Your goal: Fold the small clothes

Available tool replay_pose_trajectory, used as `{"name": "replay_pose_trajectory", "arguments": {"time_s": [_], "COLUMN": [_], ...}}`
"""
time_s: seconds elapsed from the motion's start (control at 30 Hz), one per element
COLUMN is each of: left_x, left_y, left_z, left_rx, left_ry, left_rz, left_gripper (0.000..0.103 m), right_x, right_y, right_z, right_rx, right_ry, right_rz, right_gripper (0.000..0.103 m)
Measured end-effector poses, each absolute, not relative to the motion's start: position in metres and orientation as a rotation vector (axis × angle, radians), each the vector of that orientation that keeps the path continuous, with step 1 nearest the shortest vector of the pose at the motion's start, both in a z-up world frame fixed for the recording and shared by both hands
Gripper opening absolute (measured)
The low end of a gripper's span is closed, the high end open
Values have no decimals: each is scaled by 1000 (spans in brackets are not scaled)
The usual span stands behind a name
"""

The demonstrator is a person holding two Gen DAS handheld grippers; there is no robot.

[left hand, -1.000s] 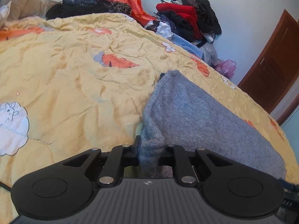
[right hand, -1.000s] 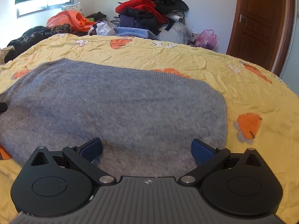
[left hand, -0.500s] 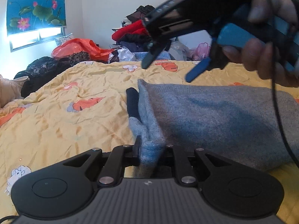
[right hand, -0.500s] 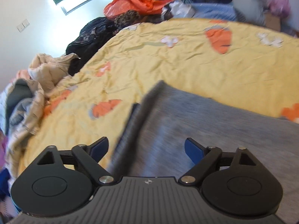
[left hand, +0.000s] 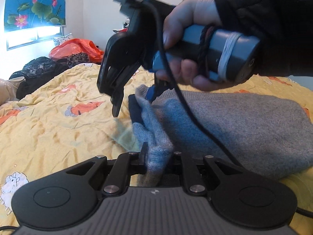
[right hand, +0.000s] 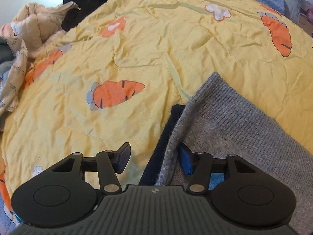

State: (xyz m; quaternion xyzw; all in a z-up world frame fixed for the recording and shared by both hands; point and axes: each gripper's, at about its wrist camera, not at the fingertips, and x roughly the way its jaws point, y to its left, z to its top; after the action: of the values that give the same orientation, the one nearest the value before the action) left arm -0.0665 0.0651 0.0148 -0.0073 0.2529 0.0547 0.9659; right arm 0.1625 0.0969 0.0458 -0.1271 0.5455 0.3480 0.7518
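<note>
Right hand-held gripper newly astride sweater

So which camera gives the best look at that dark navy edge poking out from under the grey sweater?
The right wrist view: the navy edge runs long and sharp beside the grey sweater, between the open right tool. The left wrist view shows only a short strip, beyond the left tool.

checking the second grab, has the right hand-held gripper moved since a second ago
Yes. The right hand-held gripper has swung left, from the grey sweater's middle to its edge beside the carrot print, open astride that edge.
</note>
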Motion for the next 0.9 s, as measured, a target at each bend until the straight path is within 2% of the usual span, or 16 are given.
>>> {"name": "replay_pose_trajectory", "arguments": {"time_s": [0.07, 0.13, 0.2, 0.3, 0.63, 0.9], "left_x": [-66, -66, -67, -69, -57, -49], "left_y": [65, 65, 63, 56, 23, -90], "left_z": [15, 15, 15, 17, 55, 72], "left_rx": [-13, -9, 5, 48, 62, 169], "left_ry": [510, 510, 508, 503, 451, 389], "left_rz": [110, 112, 115, 119, 46, -232], "left_gripper": [12, 12, 12, 12, 12, 12], "right_x": [160, 158, 162, 170, 178, 178], "right_y": [97, 94, 90, 75, -18, -176], "right_z": [42, 42, 43, 42, 89, 121], "right_rx": [-299, -307, -320, -279, -90, 34], "right_ry": [1170, 1147, 1133, 1131, 1000, 899], "right_rz": [764, 759, 748, 771, 851, 773], "right_gripper": [57, 48, 27, 16, 15, 15]}}
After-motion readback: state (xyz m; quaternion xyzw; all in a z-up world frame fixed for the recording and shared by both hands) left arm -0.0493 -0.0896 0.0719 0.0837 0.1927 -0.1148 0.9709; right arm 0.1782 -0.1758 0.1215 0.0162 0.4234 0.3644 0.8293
